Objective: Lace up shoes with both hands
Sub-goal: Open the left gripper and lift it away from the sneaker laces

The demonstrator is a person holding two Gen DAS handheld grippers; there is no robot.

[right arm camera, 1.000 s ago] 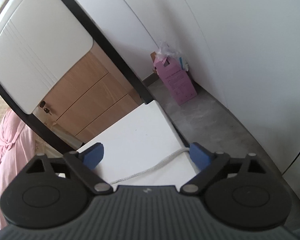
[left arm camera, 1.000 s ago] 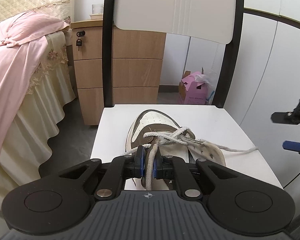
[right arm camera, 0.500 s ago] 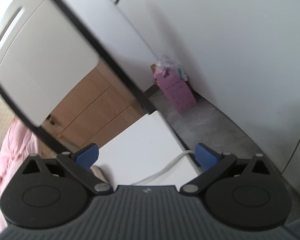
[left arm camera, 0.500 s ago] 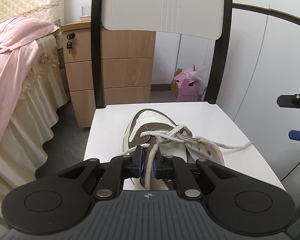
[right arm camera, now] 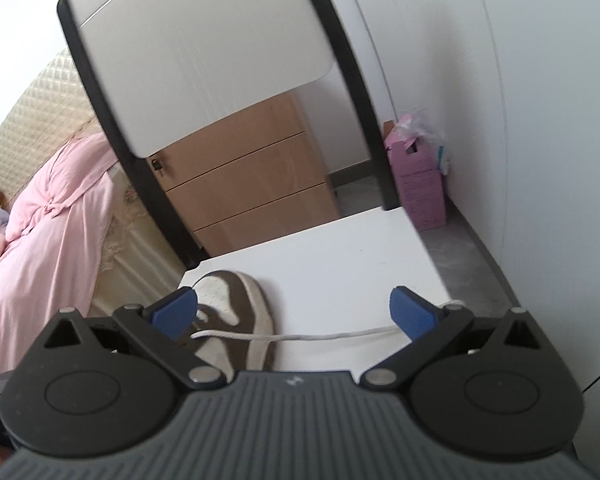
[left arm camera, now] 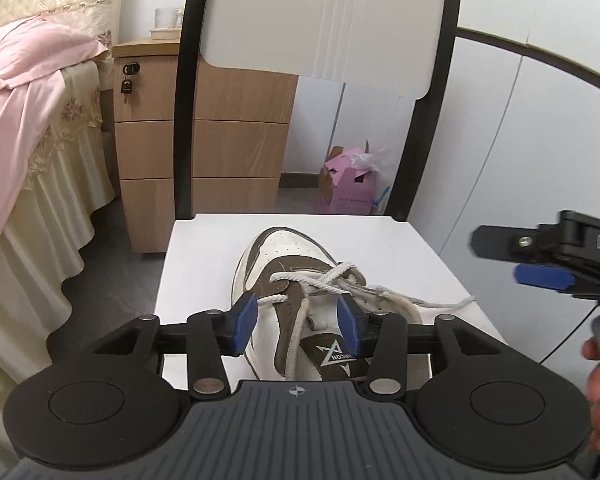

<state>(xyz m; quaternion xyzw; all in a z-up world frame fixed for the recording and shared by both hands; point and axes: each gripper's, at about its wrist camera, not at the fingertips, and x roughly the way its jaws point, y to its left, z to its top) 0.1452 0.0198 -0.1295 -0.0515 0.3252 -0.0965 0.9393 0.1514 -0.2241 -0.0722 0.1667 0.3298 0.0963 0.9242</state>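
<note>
Far left there's a bed with a pink cloth [left arm camera: 24,92] draped over a cream frilly bedskirt, then a light wooden three-drawer cabinet [left arm camera: 204,140] with a little padlock hanging off the top drawer. In front of that is the white chair with black frame [left arm camera: 204,240], and the brown and white low-top sneaker [left arm camera: 284,264] sits flat on its seat, toe pointing at the backrest.

The left gripper [left arm camera: 298,322] is released, blue pads spread wide on either side of the shoe's tongue, holding nothing. One end of the off-white cotton shoelace [left arm camera: 296,336] runs loose down between the pads, not touching either that I can see. The laces are crossed in a loose tangle over the eyelets.

The other lace end trails off right across the seat to its edge. In the right wrist view that strand passes between the right gripper [right arm camera: 294,314] pads, which are also wide apart and empty. Behind the chair, a pink cardboard box [left arm camera: 350,188] sits on the grey floor by the white wall.
</note>
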